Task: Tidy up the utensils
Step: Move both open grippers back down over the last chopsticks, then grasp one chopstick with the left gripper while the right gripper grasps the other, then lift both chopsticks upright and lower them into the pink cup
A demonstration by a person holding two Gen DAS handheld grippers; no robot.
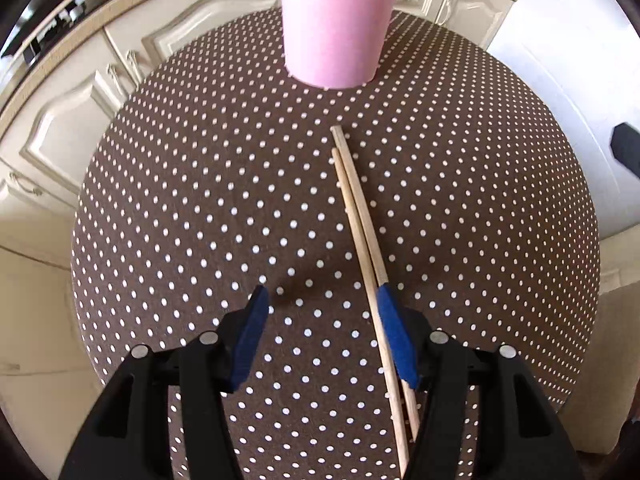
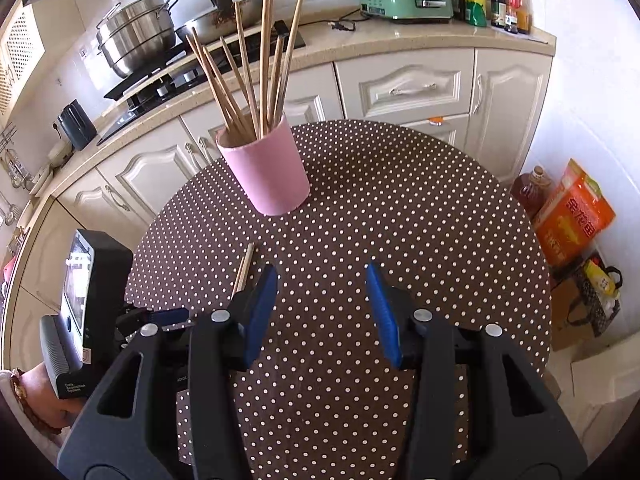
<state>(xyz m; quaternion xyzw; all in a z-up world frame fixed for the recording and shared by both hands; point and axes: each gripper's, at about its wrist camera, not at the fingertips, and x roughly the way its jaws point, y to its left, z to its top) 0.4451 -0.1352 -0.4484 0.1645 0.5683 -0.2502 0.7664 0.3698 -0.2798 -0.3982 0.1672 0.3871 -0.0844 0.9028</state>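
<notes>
The grey device (image 2: 66, 364) at the lower left of the right wrist view carries small white lettering reading "Data Acquisition System". The orange box (image 2: 572, 216) on the floor bears large yellow Chinese characters too distorted to transcribe reliably. Bottle labels on the counter are too small to read.

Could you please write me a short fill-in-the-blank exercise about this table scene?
1. The chopsticks standing upright are held in a ____ cup.
2. ____ loose chopsticks lie on the tablecloth.
3. The tablecloth is brown with white ____.
4. The right gripper has ____ between its fingers.

Missing words: pink; two; dots; nothing
</notes>
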